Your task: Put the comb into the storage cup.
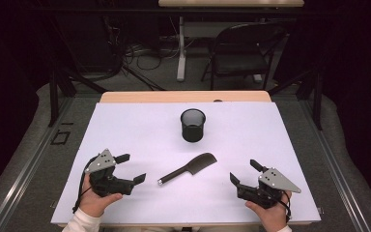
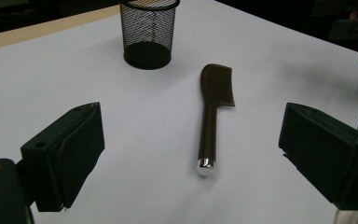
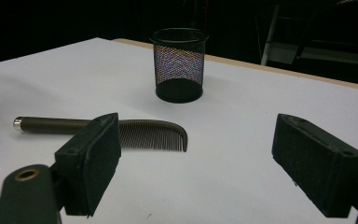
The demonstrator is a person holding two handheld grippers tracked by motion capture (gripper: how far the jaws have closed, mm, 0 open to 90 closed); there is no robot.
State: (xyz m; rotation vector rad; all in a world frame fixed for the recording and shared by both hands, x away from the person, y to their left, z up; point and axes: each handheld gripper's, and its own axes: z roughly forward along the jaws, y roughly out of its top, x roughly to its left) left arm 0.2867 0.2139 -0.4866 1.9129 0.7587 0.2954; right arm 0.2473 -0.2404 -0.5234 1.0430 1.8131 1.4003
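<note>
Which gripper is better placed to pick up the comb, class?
Probably the left gripper: open, with the comb handle's silver tip pointing at it; the right gripper faces the toothed end.

Legible text, labels, brands, numbers, signs: none. No readable marking stands on any surface in the high view or in either gripper view.
</note>
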